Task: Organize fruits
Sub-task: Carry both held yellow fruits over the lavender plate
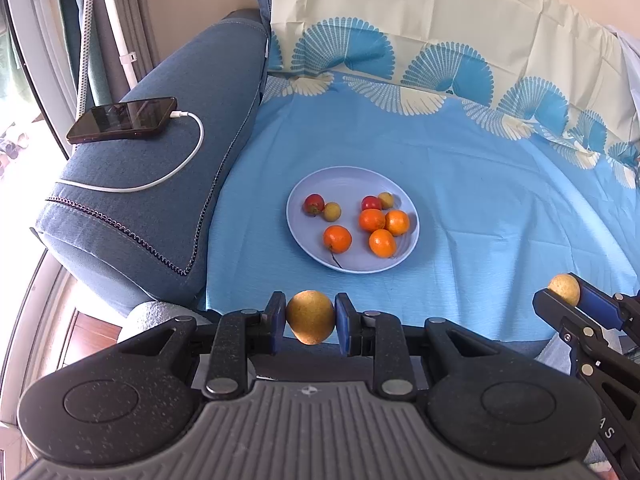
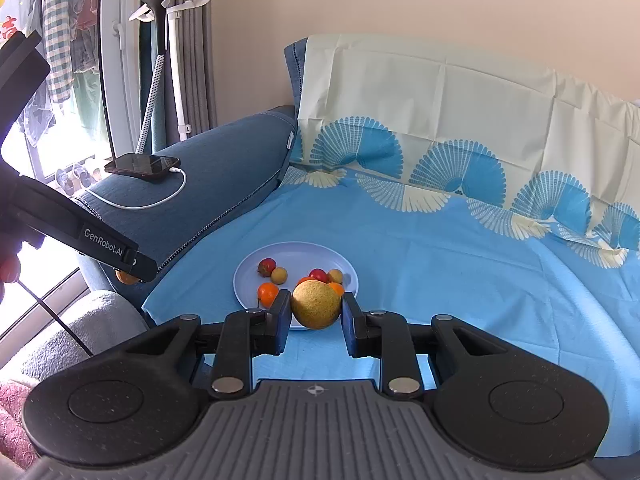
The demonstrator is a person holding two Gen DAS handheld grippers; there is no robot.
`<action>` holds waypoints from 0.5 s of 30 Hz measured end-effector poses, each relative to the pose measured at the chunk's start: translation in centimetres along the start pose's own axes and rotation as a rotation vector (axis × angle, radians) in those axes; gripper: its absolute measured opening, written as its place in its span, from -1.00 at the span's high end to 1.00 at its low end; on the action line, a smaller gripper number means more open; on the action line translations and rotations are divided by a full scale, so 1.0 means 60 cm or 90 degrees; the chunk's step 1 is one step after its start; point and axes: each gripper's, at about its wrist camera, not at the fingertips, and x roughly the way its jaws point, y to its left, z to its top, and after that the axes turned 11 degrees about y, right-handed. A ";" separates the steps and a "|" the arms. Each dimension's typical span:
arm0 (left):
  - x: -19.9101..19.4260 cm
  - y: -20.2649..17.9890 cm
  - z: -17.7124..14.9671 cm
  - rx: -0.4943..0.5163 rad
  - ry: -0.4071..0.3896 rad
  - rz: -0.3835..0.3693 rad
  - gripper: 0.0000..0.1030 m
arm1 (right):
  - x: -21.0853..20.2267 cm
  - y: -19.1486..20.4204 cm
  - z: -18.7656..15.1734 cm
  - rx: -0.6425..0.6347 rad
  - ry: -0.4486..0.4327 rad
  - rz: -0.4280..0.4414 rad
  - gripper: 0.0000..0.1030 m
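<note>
Blue patterned sheet [image 1: 460,200] covers the sofa seat and drapes up the backrest; it serves as the work surface. Denim-blue armrest [image 1: 160,184] sits to the left, with a phone [image 1: 122,119] on top, plugged into a white cable [image 1: 188,148], well apart from the fruit.

Pale blue plate [image 1: 304,240] lies flat on the sheet, mid-seat, and looks like the collection spot for the fruit. On it: four oranges [image 1: 372,220], three bunched on the right half and one alone nearer the front; two small red fruits [image 1: 314,203]; two small yellowish ones [image 1: 332,211]. All loose, several touching.

Left gripper [image 1: 310,318] hangs near the front edge of the seat, short of the plate, fingers pinching a yellow-brown round fruit [image 1: 310,316] by its sides, blue pads pressed on it. The fruit is off the sheet, carried in the air.

Right gripper [image 2: 316,306] likewise pinches a second yellow-brown fruit [image 2: 316,304] between its pads, held just in front of the plate's near rim from its own view. In the left wrist view it shows at the right edge, beside the plate rather than over it.

Judgement: both fruits are gripped at the widest girth so they don't roll out, and both are likely bound for the plate. Next comes moving over a bare patch, lowering, then releasing. Risk: dropped fruit knocking the loose oranges or rolling off the shallow rim.
</note>
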 end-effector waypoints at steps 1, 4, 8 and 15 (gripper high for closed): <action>0.001 0.000 0.000 0.000 0.001 0.000 0.44 | 0.000 0.000 0.000 0.000 0.000 0.000 0.46; 0.003 0.000 0.002 0.000 0.004 0.001 0.44 | 0.003 -0.001 0.000 0.003 0.002 0.001 0.46; 0.008 0.000 0.005 0.000 0.009 0.002 0.44 | 0.005 -0.004 -0.001 0.006 0.005 0.003 0.46; 0.017 0.002 0.013 -0.002 0.015 0.001 0.44 | 0.013 -0.007 0.001 0.009 0.011 0.004 0.46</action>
